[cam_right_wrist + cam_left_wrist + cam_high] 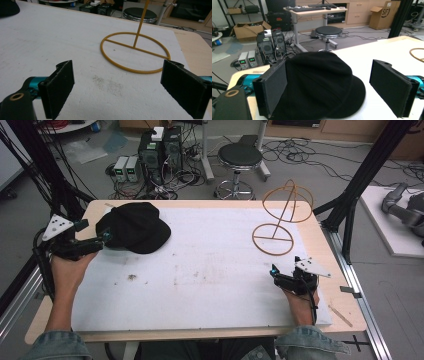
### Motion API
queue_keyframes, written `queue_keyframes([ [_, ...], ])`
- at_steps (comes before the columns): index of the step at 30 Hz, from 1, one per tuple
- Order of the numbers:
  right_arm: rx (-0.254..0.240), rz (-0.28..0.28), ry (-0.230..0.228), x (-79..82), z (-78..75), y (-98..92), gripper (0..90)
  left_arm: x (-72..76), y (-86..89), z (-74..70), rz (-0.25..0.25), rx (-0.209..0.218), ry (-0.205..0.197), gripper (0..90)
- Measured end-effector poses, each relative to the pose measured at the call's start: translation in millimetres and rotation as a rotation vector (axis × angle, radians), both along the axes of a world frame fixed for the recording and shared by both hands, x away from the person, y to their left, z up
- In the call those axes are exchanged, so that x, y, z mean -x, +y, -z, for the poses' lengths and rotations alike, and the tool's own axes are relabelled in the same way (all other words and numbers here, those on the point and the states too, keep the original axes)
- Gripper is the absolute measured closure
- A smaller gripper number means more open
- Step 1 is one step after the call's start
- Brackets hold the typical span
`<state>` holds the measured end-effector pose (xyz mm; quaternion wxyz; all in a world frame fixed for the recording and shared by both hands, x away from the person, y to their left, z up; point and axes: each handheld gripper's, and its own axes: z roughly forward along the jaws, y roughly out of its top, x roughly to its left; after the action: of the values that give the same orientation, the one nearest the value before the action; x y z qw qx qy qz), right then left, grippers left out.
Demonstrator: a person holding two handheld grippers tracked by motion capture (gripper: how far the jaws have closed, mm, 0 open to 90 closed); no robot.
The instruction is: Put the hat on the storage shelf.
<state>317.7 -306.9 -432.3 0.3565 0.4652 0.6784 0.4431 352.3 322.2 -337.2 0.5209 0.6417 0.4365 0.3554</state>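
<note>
The black cap [134,227] lies at the table's far left corner, its brim toward the left gripper [337,92], whose jaws gape wide — one pad touching the cap's side. The right gripper [117,87], equally wide and empty, faces the yellow wire stand [136,52], ring base flat, stem upright. White sheet [210,270] covers the table; a stool [240,157] and cables beyond.

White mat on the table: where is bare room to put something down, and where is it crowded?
The white foam mat is bare across its middle and near edge, between the black fabric cap and the yellow wire hat stand. The far strip between them is bare too. It is crowded at the far left, where the open left gripper faces the cap, and around the stand beyond the open right gripper.
</note>
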Motion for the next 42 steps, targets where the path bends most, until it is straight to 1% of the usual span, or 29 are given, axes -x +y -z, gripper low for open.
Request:
queue_keyframes([
  [1,0.007,0.0,-0.001,-0.2,0.1,-0.7,11.5,-4.1,0.7,-3.2,0.001,-0.001,-0.006,15.2],
  [5,0.001,0.003,0.004,-0.5,0.3,-0.7,11.5,-17.6,3.1,-14.4,-0.004,0.006,-0.01,15.2],
  [6,0.006,0.0,0.0,-1.1,0.6,-0.8,11.5,-20.2,3.7,-16.8,-0.004,0.006,-0.014,15.2],
  [7,0.004,0.0,0.006,-0.8,0.6,-0.3,11.5,-24.7,4.6,-20.5,-0.004,0.015,-0.017,15.2],
  [9,0.002,0.001,0.006,-0.9,0.6,-0.1,11.5,-32.1,5.2,-26.1,-0.007,0.018,-0.02,15.3],
  [11,0.004,0.0,0.008,-1.1,0.7,-0.1,11.6,-40.4,6.1,-29.8,0.0,0.026,-0.022,15.4],
  [14,0.007,-0.002,0.006,-1.3,0.8,-0.5,11.5,-51.9,7.6,-32.9,-0.01,0.026,-0.023,15.4],
  [15,0.006,0.0,0.006,-1.3,0.8,-0.6,11.5,-56.4,8.6,-33.1,-0.015,0.038,-0.028,15.4],
  [18,0.004,0.002,0.008,-1.5,1.0,-0.4,11.5,-66.9,8.3,-33.2,-0.028,0.035,-0.017,15.4],
  [19,0.004,0.002,0.008,-1.5,1.0,-0.4,11.5,-70.3,7.7,-32.9,-0.031,0.04,-0.015,15.4],
  [22,0.008,0.0,0.008,-1.6,1.1,-0.6,11.5,-80.8,6.1,-30.7,-0.038,0.034,-0.009,15.4],
  [23,0.004,0.003,0.01,-1.5,1.1,-0.4,11.5,-83.8,6.3,-29.1,-0.04,0.044,-0.012,15.4],
  [25,0.008,-0.002,0.008,-2.1,1.3,-0.8,11.5,-89.8,8.0,-25.3,-0.05,0.079,-0.011,15.4],
  [27,0.011,-0.003,0.004,-2.7,1.7,-0.9,11.5,-96.5,10.2,-20.2,-0.073,0.09,-0.001,15.4],
  [28,0.009,-0.004,0.009,-2.4,1.6,-0.6,11.5,-103.5,12.1,-14.9,-0.08,0.117,0.007,15.4],
  [29,0.009,-0.004,0.009,-2.4,1.6,-0.6,11.5,-103.5,12.1,-14.9,-0.08,0.117,0.007,15.5],
  [30,0.011,-0.001,0.008,-2.5,1.6,-0.4,11.5,-106.7,12.4,-12.9,-0.083,0.122,0.014,15.5],
  [31,0.012,-0.002,0.013,-2.5,1.8,-0.1,11.5,-112.9,11.5,-9.5,-0.087,0.116,0.02,15.5],
  [32,0.012,-0.002,0.013,-2.5,1.8,-0.1,11.5,-112.9,11.5,-9.5,-0.087,0.116,0.02,15.4],
  [35,0.012,0.0,0.012,-3.2,2.1,-0.2,11.6,-123.4,8.8,-3.2,-0.083,0.103,0.042,15.4],
  [36,0.014,0.0,0.012,-3.3,2.1,-0.4,11.5,-127.0,8.0,-0.5,-0.087,0.093,0.053,15.4],
  [37,0.011,0.001,0.014,-3.1,2.0,-0.5,11.6,-133.7,7.2,5.1,-0.089,0.086,0.077,15.4],
  [38,0.011,0.001,0.014,-3.1,2.0,-0.5,11.6,-133.7,7.2,5.1,-0.089,0.086,0.077,15.5],
  [39,0.014,0.0,0.012,-3.1,2.0,-1.0,11.6,-137.6,7.2,9.0,-0.092,0.09,0.09,15.5],
  [40,0.014,0.0,0.011,-3.0,2.0,-1.2,11.6,-142.6,7.7,15.2,-0.095,0.094,0.116,15.4],
  [41,0.014,0.0,0.011,-3.0,2.0,-1.2,11.6,-142.6,7.7,15.2,-0.095,0.094,0.116,15.4],
  [42,0.013,-0.001,0.013,-2.9,2.1,-1.1,11.6,-145.1,8.4,19.1,-0.094,0.097,0.136,15.4],
])
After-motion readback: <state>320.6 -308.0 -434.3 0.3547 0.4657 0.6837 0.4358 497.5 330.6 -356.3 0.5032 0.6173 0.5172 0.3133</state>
